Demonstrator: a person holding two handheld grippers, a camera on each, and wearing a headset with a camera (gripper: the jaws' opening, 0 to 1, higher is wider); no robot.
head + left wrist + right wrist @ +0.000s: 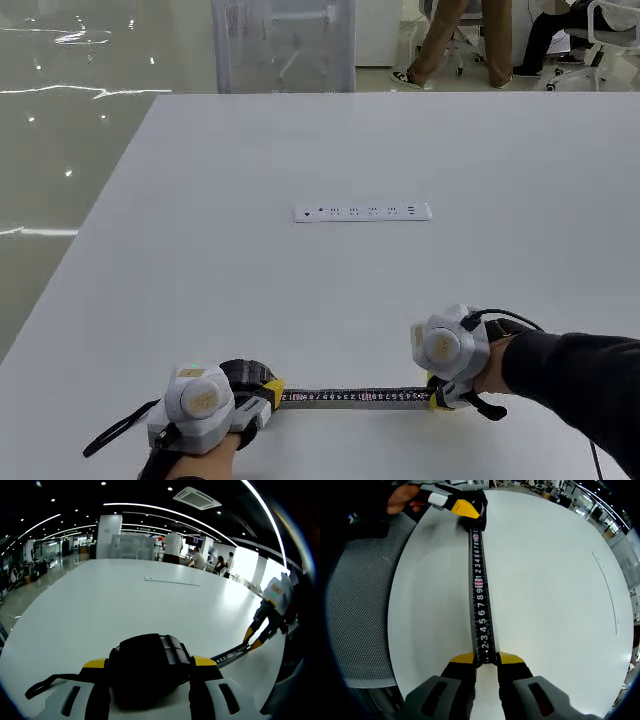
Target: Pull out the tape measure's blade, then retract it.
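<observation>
Two grips, left tongs [149, 662] case [246, 378], right tongs [484, 658] blade [478, 595]

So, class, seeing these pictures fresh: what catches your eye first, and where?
The blade stands out, pulled out and stretched between the two claws near the front edge of the white table. The left claw grips the black tape measure case, and the right claw pinches the blade's tip. Farther back, a power strip lies mid-table.
</observation>
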